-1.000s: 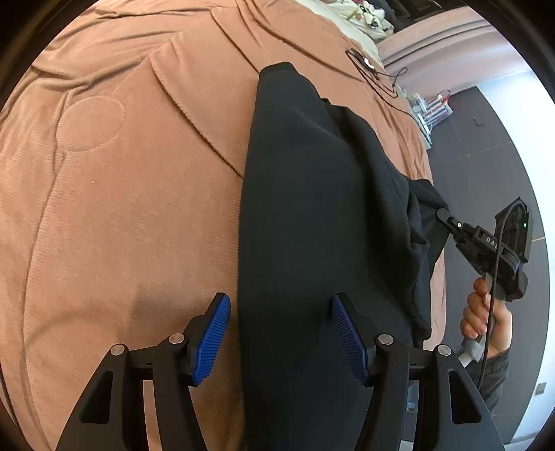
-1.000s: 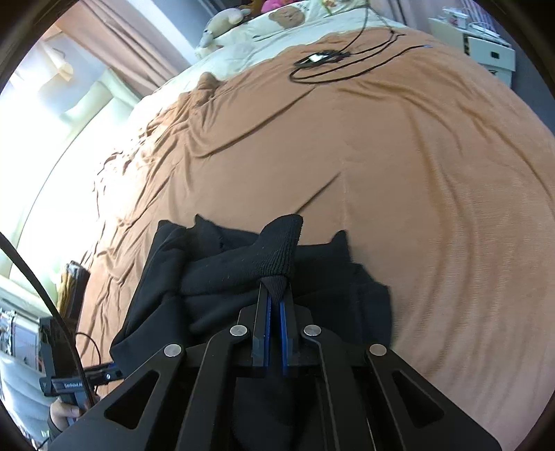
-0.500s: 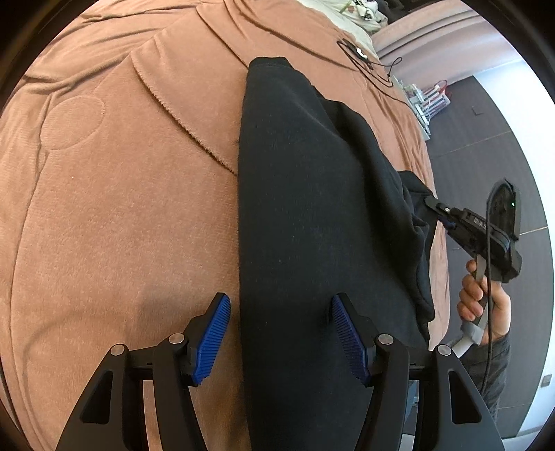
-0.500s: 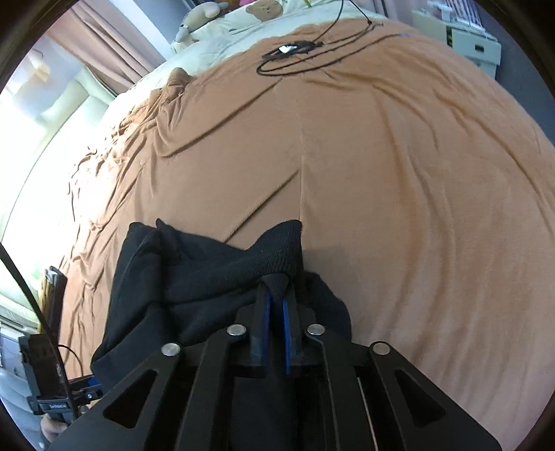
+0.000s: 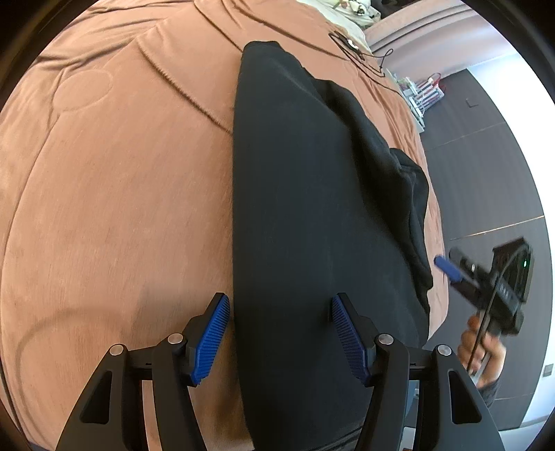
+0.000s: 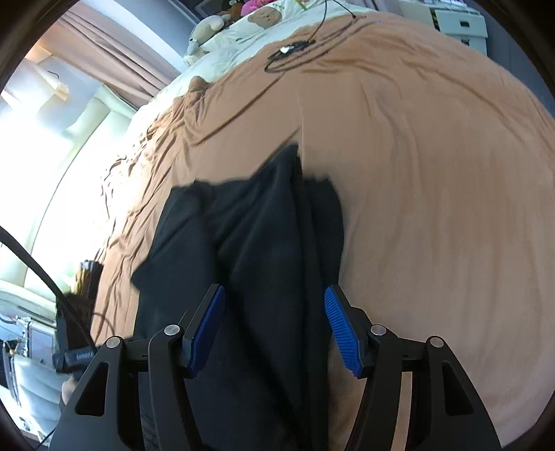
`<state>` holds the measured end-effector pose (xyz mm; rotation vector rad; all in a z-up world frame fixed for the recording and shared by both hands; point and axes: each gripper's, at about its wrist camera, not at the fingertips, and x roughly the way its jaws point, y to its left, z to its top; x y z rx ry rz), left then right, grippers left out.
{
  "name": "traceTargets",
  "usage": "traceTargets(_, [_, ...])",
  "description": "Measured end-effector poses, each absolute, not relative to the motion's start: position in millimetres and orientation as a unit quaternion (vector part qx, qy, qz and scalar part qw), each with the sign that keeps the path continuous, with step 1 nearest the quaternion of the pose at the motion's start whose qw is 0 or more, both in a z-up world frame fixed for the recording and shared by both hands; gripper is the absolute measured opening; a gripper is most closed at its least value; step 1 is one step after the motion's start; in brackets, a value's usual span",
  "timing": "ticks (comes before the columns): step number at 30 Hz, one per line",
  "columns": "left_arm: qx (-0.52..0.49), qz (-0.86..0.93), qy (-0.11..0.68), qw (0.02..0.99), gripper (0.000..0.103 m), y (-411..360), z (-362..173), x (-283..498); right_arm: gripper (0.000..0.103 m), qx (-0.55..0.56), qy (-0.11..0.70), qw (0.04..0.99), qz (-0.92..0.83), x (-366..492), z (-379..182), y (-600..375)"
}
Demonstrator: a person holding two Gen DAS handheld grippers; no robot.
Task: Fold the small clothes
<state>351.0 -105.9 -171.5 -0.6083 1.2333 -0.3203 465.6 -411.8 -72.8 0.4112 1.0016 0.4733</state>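
A black garment lies lengthwise on the brown blanket, one side folded over its body. My left gripper hovers open over its near end; the cloth runs under the gap without touching the blue pads. In the right wrist view the same garment lies crumpled below my right gripper. Its jaws are opening, and the cloth passes beneath them, free of the pads. From the left wrist view the right gripper sits off the bed's edge, held by a hand.
A black cable with a small device lies at the far end of the blanket. Pillows and soft toys sit behind it. A white drawer unit and dark floor border the bed. Curtains hang by the window.
The right gripper, earlier shut on a raised fold of the black garment, has let go and pulled back toward the bed's edge. The fold now lies on the garment. The left gripper stays open.
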Motion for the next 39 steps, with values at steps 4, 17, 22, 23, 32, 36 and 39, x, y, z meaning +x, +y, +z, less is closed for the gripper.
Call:
traceTargets(4, [-0.283, -0.151, 0.565, 0.76, 0.063, -105.4, -172.6, 341.0, 0.058, 0.216, 0.475, 0.822, 0.228, 437.2, -84.8, -422.4])
traceTargets(17, [-0.296, -0.168, 0.562, 0.754, 0.063, -108.3, -175.9, 307.7, 0.051, 0.263, 0.477, 0.81, 0.216, 382.1, -109.4, -444.8])
traceTargets(22, [-0.321, -0.171, 0.558, 0.746, 0.062, -105.8, -183.0, 301.2, 0.022, 0.27, 0.477, 0.811, 0.204, 379.8, -111.0, -448.4])
traceTargets(23, [-0.325, -0.174, 0.555, 0.746, 0.051, -105.3, -182.8, 300.4, 0.013, 0.276, 0.473, 0.81, 0.208, 379.9, -110.3, -451.0])
traceTargets(32, [-0.313, -0.181, 0.533, 0.765, 0.026, -99.0, -162.7, 287.6, 0.009, 0.25, 0.443, 0.835, 0.211, 351.6, -87.9, -428.6])
traceTargets(36, [-0.301, -0.182, 0.538, 0.767, 0.026, -100.4, -161.2, 285.6, 0.008, 0.242, 0.443, 0.838, 0.208, 339.2, -90.6, -426.8])
traceTargets(39, [-0.294, -0.179, 0.547, 0.763, 0.029, -102.4, -166.4, 287.6, 0.008, 0.243, 0.452, 0.834, 0.203, 338.6, -100.6, -431.9])
